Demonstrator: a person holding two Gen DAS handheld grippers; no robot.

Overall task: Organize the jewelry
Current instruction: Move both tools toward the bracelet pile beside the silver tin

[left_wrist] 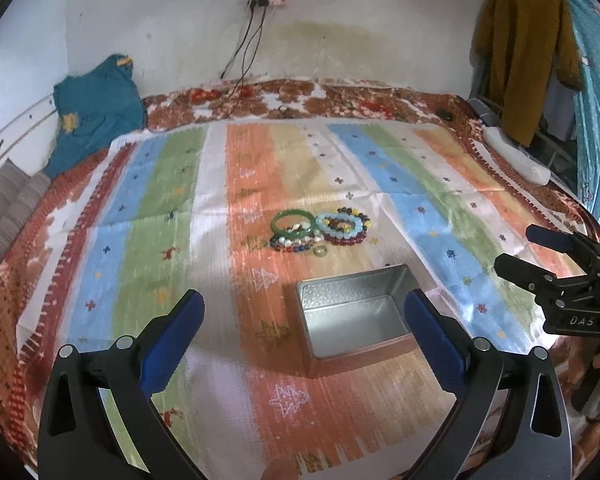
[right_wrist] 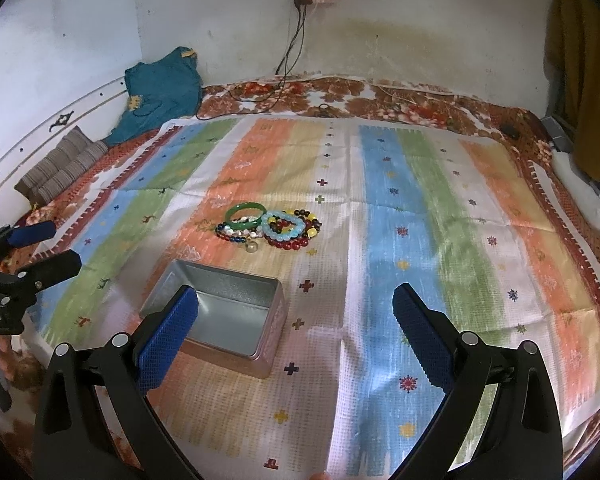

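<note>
A pile of bead bracelets (left_wrist: 320, 230) lies on the striped cloth, with a green bangle (left_wrist: 293, 222), a light blue bead bracelet (left_wrist: 338, 226) and a small ring (left_wrist: 320, 251). The pile also shows in the right wrist view (right_wrist: 272, 226). An open, empty metal tin (left_wrist: 354, 314) (right_wrist: 224, 312) sits nearer than the pile. My left gripper (left_wrist: 304, 320) is open and empty, just short of the tin. My right gripper (right_wrist: 296, 316) is open and empty, to the right of the tin. Each gripper shows in the other's view, the right (left_wrist: 540, 256) and the left (right_wrist: 40, 248).
The striped cloth (left_wrist: 180, 208) covers a floral bedspread (left_wrist: 260, 100). A teal garment (left_wrist: 96, 120) and striped cushions (right_wrist: 60, 164) lie at the far left. Cables (left_wrist: 248, 48) hang on the wall. Hanging clothes (left_wrist: 524, 52) and a white bolster (left_wrist: 516, 156) are at the right.
</note>
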